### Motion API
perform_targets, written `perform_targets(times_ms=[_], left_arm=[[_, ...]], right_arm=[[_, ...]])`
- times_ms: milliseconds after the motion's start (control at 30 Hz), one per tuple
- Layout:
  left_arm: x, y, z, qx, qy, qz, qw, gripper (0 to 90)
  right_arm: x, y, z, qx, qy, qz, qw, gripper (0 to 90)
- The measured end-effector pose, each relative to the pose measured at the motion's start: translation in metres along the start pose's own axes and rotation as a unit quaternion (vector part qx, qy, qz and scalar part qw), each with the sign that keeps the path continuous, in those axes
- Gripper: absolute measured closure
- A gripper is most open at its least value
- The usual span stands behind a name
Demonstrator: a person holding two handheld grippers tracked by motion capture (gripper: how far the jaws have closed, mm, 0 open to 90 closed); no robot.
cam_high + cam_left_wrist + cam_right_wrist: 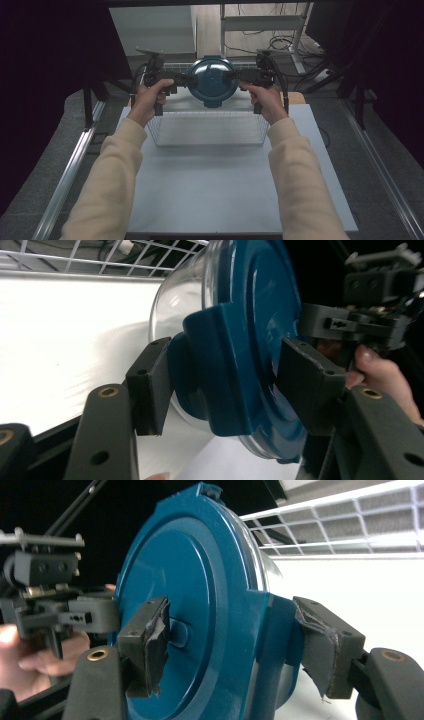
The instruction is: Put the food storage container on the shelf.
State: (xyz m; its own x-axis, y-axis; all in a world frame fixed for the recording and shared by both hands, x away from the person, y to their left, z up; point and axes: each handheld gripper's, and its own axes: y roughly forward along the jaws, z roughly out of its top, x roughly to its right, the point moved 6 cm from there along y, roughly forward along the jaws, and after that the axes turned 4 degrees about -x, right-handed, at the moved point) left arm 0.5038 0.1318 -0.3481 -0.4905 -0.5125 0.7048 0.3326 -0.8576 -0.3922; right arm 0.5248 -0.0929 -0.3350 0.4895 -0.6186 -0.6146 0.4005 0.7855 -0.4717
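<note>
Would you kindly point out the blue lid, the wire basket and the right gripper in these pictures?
blue lid point(212, 80), high view, centre of its round top.
wire basket point(207, 130), high view, near mesh wall.
right gripper point(227, 645), right gripper view, midway between its fingertips, which clamp the lid's edge.

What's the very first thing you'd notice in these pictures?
A big round container with a blue lid, tipped on its side, held up between the left gripper and the right gripper. Right below it sits a white wire basket on the table.
</note>
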Motion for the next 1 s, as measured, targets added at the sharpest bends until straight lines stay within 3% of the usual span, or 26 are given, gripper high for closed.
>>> perform_targets(times_ms=[133, 267, 500, 533, 567, 600, 667, 700, 800, 833, 867, 900, 1000], left_arm=[[-0.008, 0.006, 0.003, 0.002, -0.03, -0.011, 0.9995, 38.9], [-0.017, 0.011, 0.003, 0.001, -0.049, -0.022, 0.9986, 35.5], [-0.016, 0.014, 0.003, 0.007, -0.048, -0.017, 0.9987, 33.5], [-0.014, 0.013, 0.003, 0.013, -0.036, 0.005, 0.9993, 31.2], [-0.014, 0.013, 0.003, 0.013, -0.036, 0.005, 0.9993, 28.8], [-0.012, 0.01, 0.003, 0.024, -0.023, 0.028, 0.999, 27.8], [-0.01, 0.008, 0.004, 0.029, -0.016, 0.034, 0.9989, 25.0], [-0.005, 0.001, 0.004, 0.043, 0.003, 0.051, 0.9978, 24.5], [0.006, -0.012, 0.0, 0.055, 0.03, 0.066, 0.9958, 22.9], [0.006, -0.012, 0.0, 0.055, 0.03, 0.066, 0.9958, 22.7], [0.014, -0.022, -0.006, 0.061, 0.05, 0.075, 0.9941, 22.4], [0.014, -0.022, -0.006, 0.061, 0.05, 0.075, 0.9941, 22.2], [0.028, -0.039, -0.026, 0.064, 0.085, 0.081, 0.991, 22.1]], right_arm=[[0.008, 0.005, 0.001, 0.005, 0.049, -0.001, 0.9988, 33.5], [0.013, 0.01, 0.001, 0.012, 0.068, -0.012, 0.9975, 33.5], [0.014, 0.011, 0.0, 0.021, 0.074, -0.016, 0.9969, 33.3], [0.013, 0.01, 0.0, 0.024, 0.072, -0.019, 0.9969, 31.8], [0.012, 0.01, -0.001, 0.028, 0.066, -0.026, 0.9971, 29.0], [0.01, 0.008, -0.001, 0.032, 0.052, -0.038, 0.9974, 26.4], [0.004, 0.005, -0.002, 0.037, 0.033, -0.055, 0.9972, 22.1], [0.001, 0.002, -0.003, 0.041, 0.021, -0.068, 0.9966, 20.5], [-0.009, -0.012, -0.005, 0.054, -0.034, -0.085, 0.9943, 18.4], [-0.012, -0.017, -0.007, 0.057, -0.048, -0.09, 0.9932, 18.3], [-0.014, -0.022, -0.009, 0.058, -0.062, -0.096, 0.9918, 18.1], [-0.016, -0.028, -0.011, 0.059, -0.076, -0.102, 0.9901, 18.3], [-0.022, -0.045, -0.022, 0.063, -0.116, -0.114, 0.9847, 18.2]])
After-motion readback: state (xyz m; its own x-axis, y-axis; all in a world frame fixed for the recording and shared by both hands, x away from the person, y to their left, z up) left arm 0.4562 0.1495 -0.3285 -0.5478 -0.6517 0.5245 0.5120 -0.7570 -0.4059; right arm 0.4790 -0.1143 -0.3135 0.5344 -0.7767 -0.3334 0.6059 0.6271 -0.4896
